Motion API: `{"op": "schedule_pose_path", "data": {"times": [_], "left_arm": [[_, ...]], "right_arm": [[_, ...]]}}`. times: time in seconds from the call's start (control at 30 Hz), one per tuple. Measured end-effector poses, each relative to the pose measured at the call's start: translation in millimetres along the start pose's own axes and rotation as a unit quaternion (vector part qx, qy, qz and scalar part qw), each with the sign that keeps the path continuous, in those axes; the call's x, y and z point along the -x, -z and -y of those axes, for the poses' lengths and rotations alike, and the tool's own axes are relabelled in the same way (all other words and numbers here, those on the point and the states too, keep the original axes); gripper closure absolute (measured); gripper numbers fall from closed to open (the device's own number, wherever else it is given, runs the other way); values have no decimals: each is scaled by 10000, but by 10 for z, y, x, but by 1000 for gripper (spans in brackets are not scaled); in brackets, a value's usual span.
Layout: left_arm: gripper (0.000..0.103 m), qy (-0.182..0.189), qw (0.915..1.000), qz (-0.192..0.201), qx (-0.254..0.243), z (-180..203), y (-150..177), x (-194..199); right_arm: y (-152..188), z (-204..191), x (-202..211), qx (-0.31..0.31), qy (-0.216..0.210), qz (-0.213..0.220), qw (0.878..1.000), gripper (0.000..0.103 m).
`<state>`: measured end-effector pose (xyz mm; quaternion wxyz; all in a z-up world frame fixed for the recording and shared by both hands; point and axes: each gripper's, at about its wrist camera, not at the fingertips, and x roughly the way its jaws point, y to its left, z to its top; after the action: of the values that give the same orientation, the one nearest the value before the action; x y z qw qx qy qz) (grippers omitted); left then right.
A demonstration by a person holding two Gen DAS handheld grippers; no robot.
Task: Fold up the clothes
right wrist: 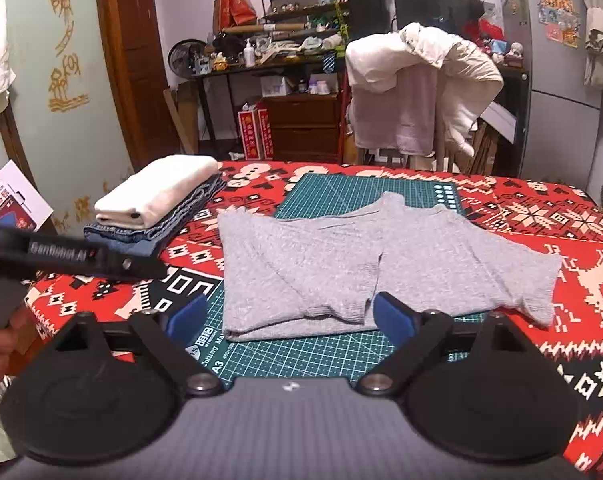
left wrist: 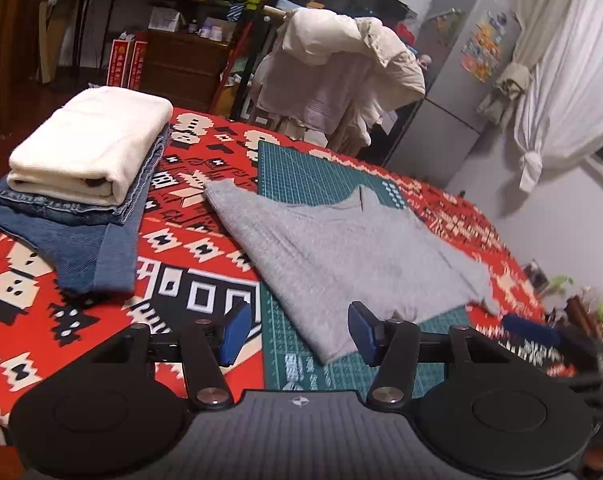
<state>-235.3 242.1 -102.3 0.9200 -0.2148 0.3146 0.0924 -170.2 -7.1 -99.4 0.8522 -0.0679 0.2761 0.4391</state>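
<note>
Right now we hold both tools above the near edge of the desk point(right wrist: 581, 216), which is covered with a red patterned cloth. Our left tool point(left wrist: 297, 332) has its blue pads point(left wrist: 235, 332) spread wide with nothing between them, and it hovers just short of the near corner of the grey sweater point(left wrist: 341, 248). Our right tool point(right wrist: 289, 320) is likewise spread apart and empty, with its blue pads point(right wrist: 393, 320) just in front of the sweater's near hem.

We see the grey sweater point(right wrist: 361, 256) lying flat, partly folded, mostly on the green cutting mat point(right wrist: 321, 348) in the middle of the desk, with one sleeve reaching right onto the red cloth. At the far left corner sits a stack: a folded cream garment point(left wrist: 93, 152) on top of folded blue jeans point(left wrist: 81, 240). From the right wrist view the same stack point(right wrist: 157, 204) lies well apart from the sweater, and the body of our left tool crosses the left edge as a black bar.

Behind the desk, a chair point(right wrist: 417, 92) is draped with pale clothes.
</note>
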Motion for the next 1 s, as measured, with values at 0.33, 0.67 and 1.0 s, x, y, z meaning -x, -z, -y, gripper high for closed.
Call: {"op": "schedule_pose_path", "data": {"times": [0.33, 0.67, 1.0], "left_arm": [[53, -19, 9993, 291, -235, 84, 13, 288], [53, -153, 9988, 288, -365, 54, -53, 275], [53, -284, 9988, 176, -346, -59, -285, 24]], "right_arm": [[7, 126, 242, -177, 217, 242, 9993, 1], [-138, 339, 190, -454, 219, 151, 9986, 1], [-383, 596, -131, -689, 259, -92, 9972, 1]]}}
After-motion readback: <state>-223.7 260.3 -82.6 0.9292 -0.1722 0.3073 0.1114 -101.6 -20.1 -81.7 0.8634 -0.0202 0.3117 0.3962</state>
